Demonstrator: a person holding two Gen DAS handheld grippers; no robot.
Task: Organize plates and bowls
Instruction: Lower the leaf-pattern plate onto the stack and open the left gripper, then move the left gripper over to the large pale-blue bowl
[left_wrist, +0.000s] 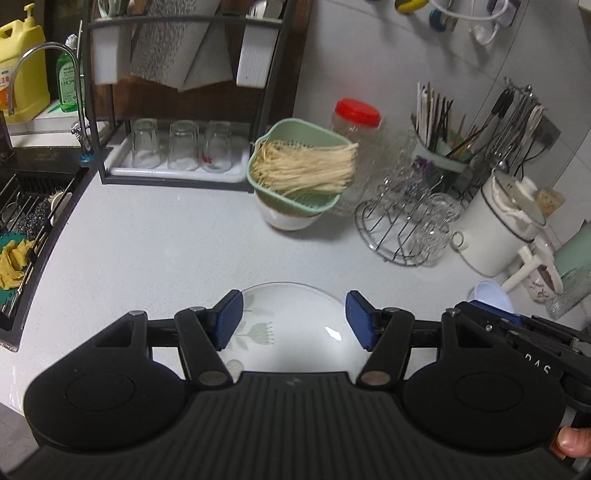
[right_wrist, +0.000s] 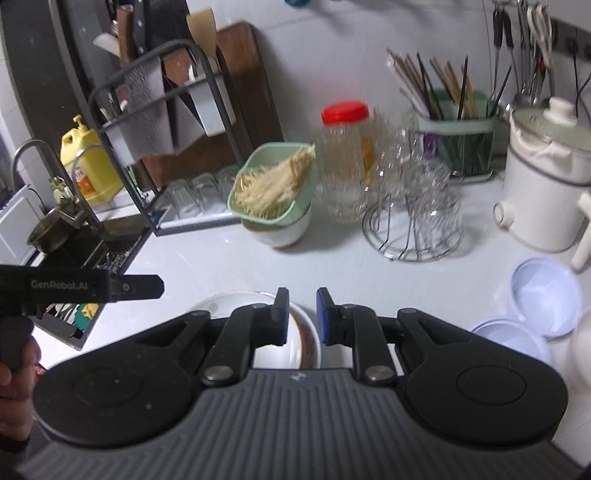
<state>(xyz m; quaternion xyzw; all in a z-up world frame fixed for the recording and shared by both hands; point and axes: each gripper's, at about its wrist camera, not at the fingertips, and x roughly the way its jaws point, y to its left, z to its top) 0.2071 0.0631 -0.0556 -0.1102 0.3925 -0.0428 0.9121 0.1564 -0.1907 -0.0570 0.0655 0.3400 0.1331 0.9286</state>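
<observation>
A white plate with a green flower print (left_wrist: 295, 325) lies flat on the white counter (left_wrist: 166, 258). My left gripper (left_wrist: 293, 319) hovers over it, jaws wide open and empty. In the right wrist view a white bowl (right_wrist: 301, 339) sits by the plate's edge (right_wrist: 221, 299). My right gripper (right_wrist: 302, 315) has its jaws part open around the bowl's rim; whether the pads touch it I cannot tell. Part of the left gripper (right_wrist: 81, 286) shows at the left there.
A green strainer of noodles (left_wrist: 299, 173) sits on a white bowl (left_wrist: 291, 219) at the back. Nearby are a red-lidded jar (left_wrist: 354, 125), a wire glass rack (left_wrist: 406, 218), a white pot (left_wrist: 506, 225), pale blue lids (right_wrist: 543, 295), a glass rack (left_wrist: 181, 147) and the sink (left_wrist: 26, 218).
</observation>
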